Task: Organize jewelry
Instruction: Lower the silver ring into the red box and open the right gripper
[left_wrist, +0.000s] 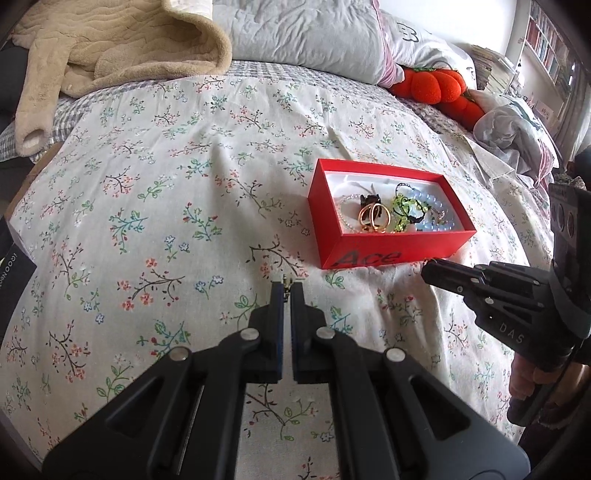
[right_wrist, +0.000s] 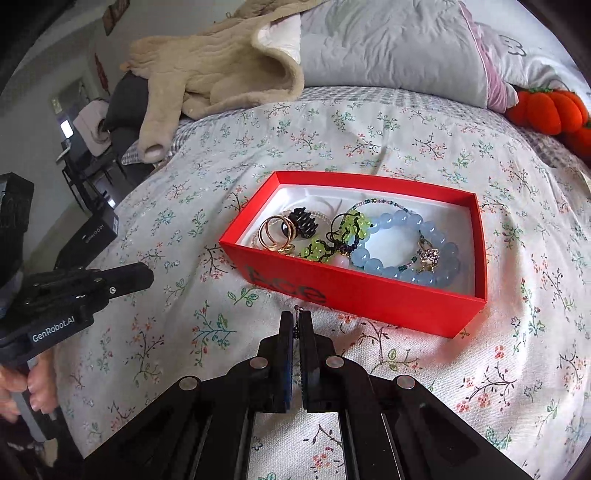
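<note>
**Two small pieces pinched, both headed for the red box**

I am holding my left gripper (left_wrist: 287, 291) above the floral bedspread (left_wrist: 155, 206), just off the near-left corner of the red box (left_wrist: 397, 254). Its jaws are nearly closed on a tiny metallic piece (left_wrist: 286, 281) – too small for me to name, perhaps an earring or a clasp. It is sitting right at the fingertips, so the hold looks thin.

Moving right, the red box is resting open on the bedspread, already carrying gold rings (right_wrist: 276, 230), a black claw clip (right_wrist: 304, 221), a green beaded piece (right_wrist: 334, 236) and a blue bead bracelet (right_wrist: 406, 245) – all loosely heaped, the rings at the box's left end, the bracelet at its right.

My right gripper (right_wrist: 296, 321) is hovering just short of the box's near wall, jaws drawn narrow on a thin dark chain-like item (right_wrist: 296, 328) with a small end poking out past the tips.

To do this well, I judge I should be lifting each piece clear over the near wall before letting go, keeping the squeeze steady since both holds are fingertip-thin. Releasing low over a bare patch of the white lining, away from the bracelet, should be keeping the chain from tangling. One hand at a time seems safer, so the grippers are not crowding each other at the box.
</note>
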